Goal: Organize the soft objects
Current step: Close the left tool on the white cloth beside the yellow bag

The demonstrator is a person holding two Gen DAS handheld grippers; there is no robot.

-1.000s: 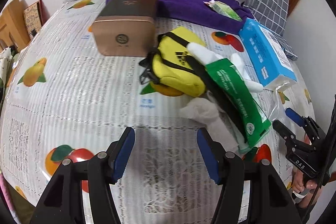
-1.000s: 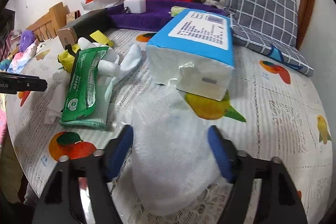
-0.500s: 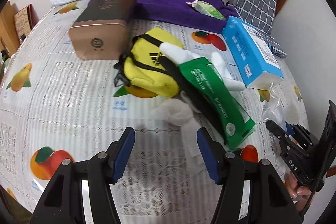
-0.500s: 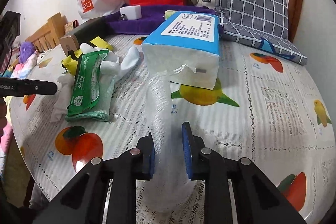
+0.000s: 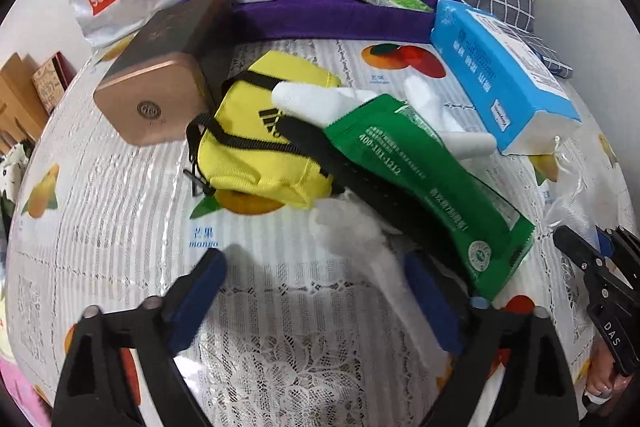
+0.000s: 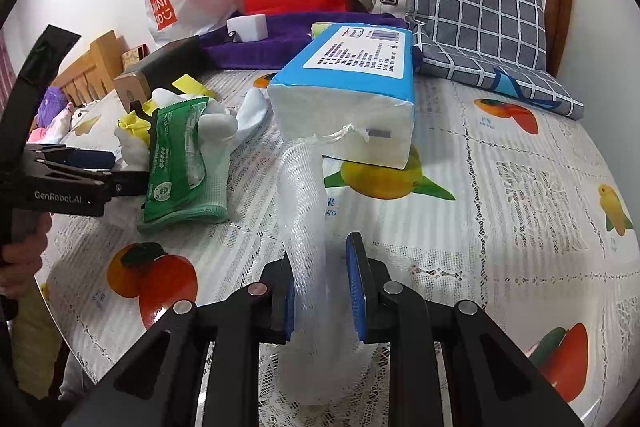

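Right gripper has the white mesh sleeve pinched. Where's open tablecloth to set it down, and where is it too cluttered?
Open tablecloth lies right of the right gripper holding the mesh sleeve, between the blue tissue pack and the near edge, below the checked cushion. More lies left of the yellow pouch, below the bronze tin. Crowded: around the green packet, where the left gripper works.

White glove [image 5: 316, 99] partly hidden under green pkt [image 5: 424, 187]; bag tops cropped.

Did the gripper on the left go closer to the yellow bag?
Yes. The left hand-held gripper moved forward: the yellow bag now looks bigger and nearer its open fingers.
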